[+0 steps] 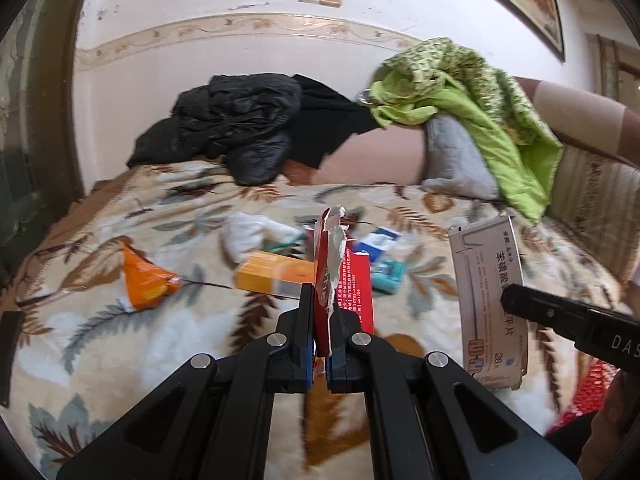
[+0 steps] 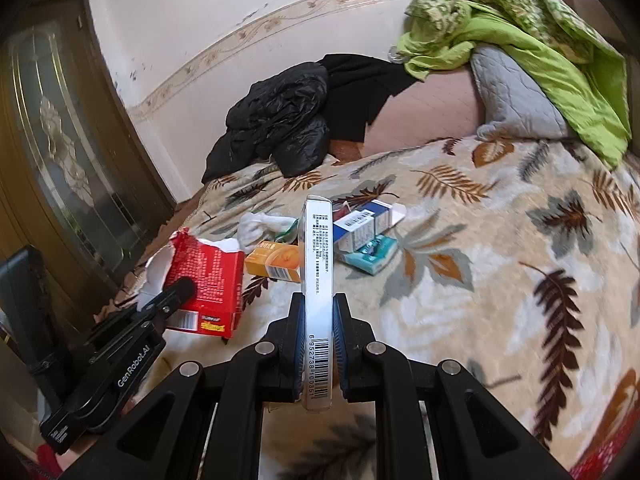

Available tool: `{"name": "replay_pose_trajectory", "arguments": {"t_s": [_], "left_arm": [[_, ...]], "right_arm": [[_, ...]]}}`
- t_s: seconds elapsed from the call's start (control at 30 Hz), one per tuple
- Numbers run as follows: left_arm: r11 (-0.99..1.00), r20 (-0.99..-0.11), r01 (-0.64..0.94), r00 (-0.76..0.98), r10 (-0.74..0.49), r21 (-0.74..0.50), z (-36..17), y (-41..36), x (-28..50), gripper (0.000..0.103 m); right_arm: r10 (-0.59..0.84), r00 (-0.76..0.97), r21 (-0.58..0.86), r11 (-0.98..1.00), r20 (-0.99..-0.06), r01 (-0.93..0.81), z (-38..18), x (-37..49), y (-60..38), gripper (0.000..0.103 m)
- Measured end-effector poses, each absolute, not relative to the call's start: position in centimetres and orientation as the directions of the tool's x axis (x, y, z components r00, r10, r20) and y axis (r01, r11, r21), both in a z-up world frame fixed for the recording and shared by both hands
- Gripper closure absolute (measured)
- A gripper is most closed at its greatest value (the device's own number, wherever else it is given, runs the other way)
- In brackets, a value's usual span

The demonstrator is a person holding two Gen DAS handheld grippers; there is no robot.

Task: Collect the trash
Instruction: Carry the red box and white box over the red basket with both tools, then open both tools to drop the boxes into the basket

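Note:
My left gripper (image 1: 326, 304) is shut on a torn red box (image 1: 334, 268) and holds it above the bed; it also shows in the right wrist view (image 2: 208, 280). My right gripper (image 2: 318, 304) is shut on a flat white medicine box (image 2: 318, 272), held edge-on; the box also shows in the left wrist view (image 1: 486, 292). More trash lies on the leaf-patterned blanket (image 2: 480, 260): an orange box (image 2: 276, 262), a blue-and-white box (image 2: 364, 226), a teal packet (image 2: 370, 256), a white tissue (image 2: 260, 226) and an orange wrapper (image 1: 144, 280).
Black clothing (image 2: 280, 120) lies at the bed's far side by the wall. A green quilt (image 2: 520, 32) and grey pillow (image 2: 512, 104) are at the far right. A dark door (image 2: 52, 152) stands left.

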State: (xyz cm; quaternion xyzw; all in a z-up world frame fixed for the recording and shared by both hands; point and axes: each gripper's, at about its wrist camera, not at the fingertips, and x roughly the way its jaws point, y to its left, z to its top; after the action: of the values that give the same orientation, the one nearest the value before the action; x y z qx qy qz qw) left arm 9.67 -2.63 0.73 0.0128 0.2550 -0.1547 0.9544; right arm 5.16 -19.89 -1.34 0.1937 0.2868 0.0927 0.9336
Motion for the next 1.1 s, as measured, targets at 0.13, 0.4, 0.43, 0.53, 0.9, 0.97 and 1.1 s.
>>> {"name": "replay_pose_trajectory", "arguments": {"t_s": [0.13, 0.4, 0.43, 0.53, 0.9, 0.97, 1.1], "left_arm": [[0.916, -0.500, 0.392, 0.779, -0.379, -0.084, 1.1, -5.2, 8.0, 0.100], [0.767, -0.506, 0.632, 0.628, -0.591, -0.111, 2.6, -13.7, 2.5, 0.100], [0.744, -0.506, 0.658, 0.606, -0.613, -0.113, 2.9, -14.8, 1.8, 0.100], [0.658, -0.519, 0.741, 0.514, -0.683, -0.133, 3.1, -18.9, -0.4, 0.100], [0.396, -0.638, 0.896, 0.188, -0.747, -0.201, -0.2, -33.1, -6.4, 0.099], [0.388, -0.667, 0.901, 0.169, -0.726, -0.194, -1.0, -34.0, -6.7, 0.092], [0.424, -0.658, 0.891, 0.222, -0.719, -0.163, -1.0, -32.6, -6.6, 0.055]], "right_arm": [[0.279, 0.826, 0.450, 0.893, -0.491, -0.034, -0.8, 2.2, -22.6, 0.089], [0.115, 0.859, 0.434, 0.891, -0.500, 0.134, 0.1, -6.7, -31.3, 0.089], [0.075, 0.858, 0.433, 0.883, -0.508, 0.179, -0.1, -8.5, -33.0, 0.089], [-0.023, 0.845, 0.427, 0.855, -0.534, 0.294, -0.6, -12.6, -37.0, 0.089], [-0.192, 0.742, 0.406, 0.736, -0.642, 0.541, -4.1, -21.1, -44.6, 0.087], [-0.197, 0.713, 0.399, 0.715, -0.673, 0.574, -4.8, -21.3, -45.4, 0.083], [-0.191, 0.720, 0.415, 0.707, -0.667, 0.572, -4.7, -21.2, -45.8, 0.081]]}}
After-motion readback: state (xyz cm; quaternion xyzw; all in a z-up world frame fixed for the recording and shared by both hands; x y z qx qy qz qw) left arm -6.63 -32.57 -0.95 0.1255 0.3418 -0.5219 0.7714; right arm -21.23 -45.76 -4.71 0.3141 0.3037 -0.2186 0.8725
